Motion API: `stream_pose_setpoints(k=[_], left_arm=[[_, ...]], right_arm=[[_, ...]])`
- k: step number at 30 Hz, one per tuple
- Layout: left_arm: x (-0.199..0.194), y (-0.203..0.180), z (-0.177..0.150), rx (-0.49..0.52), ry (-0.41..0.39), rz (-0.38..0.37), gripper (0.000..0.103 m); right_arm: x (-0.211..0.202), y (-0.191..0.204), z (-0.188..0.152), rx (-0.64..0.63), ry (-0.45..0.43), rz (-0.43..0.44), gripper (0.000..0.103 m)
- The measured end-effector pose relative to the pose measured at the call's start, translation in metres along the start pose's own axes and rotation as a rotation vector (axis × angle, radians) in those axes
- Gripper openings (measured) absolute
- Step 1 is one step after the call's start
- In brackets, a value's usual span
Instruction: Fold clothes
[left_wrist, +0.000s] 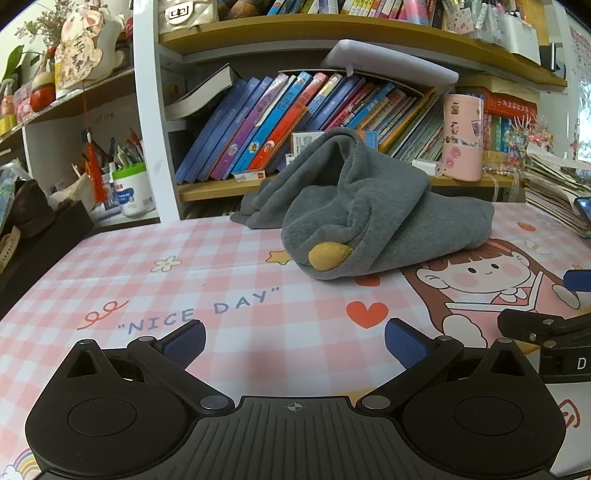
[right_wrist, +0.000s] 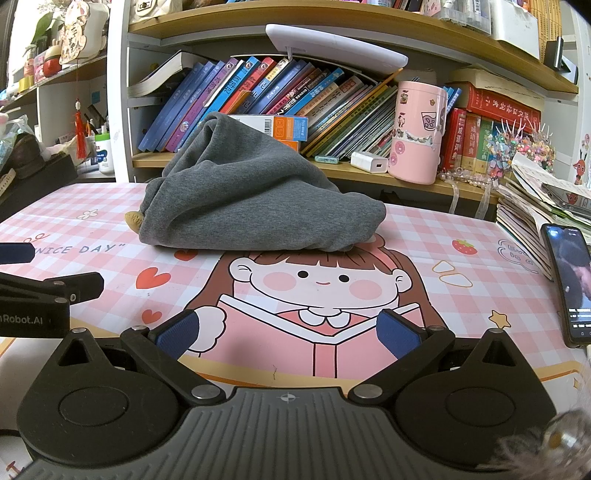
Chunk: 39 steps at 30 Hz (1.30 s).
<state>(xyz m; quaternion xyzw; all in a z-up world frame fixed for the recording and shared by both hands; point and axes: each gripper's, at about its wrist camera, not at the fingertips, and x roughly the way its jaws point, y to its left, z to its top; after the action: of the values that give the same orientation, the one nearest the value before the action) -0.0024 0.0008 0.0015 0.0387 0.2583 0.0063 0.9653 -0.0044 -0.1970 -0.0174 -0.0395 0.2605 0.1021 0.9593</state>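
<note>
We see soft grey fleece garment (left_wrist: 369, 206), crumpled in mound with mustard patch (left_wrist: 330, 255), at far middle of desk (left_wrist: 147, 258). Our left claw (left_wrist: 294, 343) and right claw (right_wrist: 289, 334) both spread wide, holding nothing.

Even, soft indoor light — faint shadows, sharp centre, fisheye bending and dark corners at the edges.

Desk (right_wrist: 424, 229) under a pink checked cover with a cartoon girl. Straight ahead of each tool, a bunched grey garment (right_wrist: 240, 199) lying on it; right of the right tool, a phone (right_wrist: 569, 280) and stacked papers (right_wrist: 532, 221).
</note>
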Motion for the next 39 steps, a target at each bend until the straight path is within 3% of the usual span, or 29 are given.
stream_pose_setpoints(k=[39], left_arm=[[0.0016,0.0035,-0.0005,-0.020,0.009,0.013,0.103]], right_arm=[[0.0007,0.0002,-0.0001,0.003,0.006,0.000,0.103]])
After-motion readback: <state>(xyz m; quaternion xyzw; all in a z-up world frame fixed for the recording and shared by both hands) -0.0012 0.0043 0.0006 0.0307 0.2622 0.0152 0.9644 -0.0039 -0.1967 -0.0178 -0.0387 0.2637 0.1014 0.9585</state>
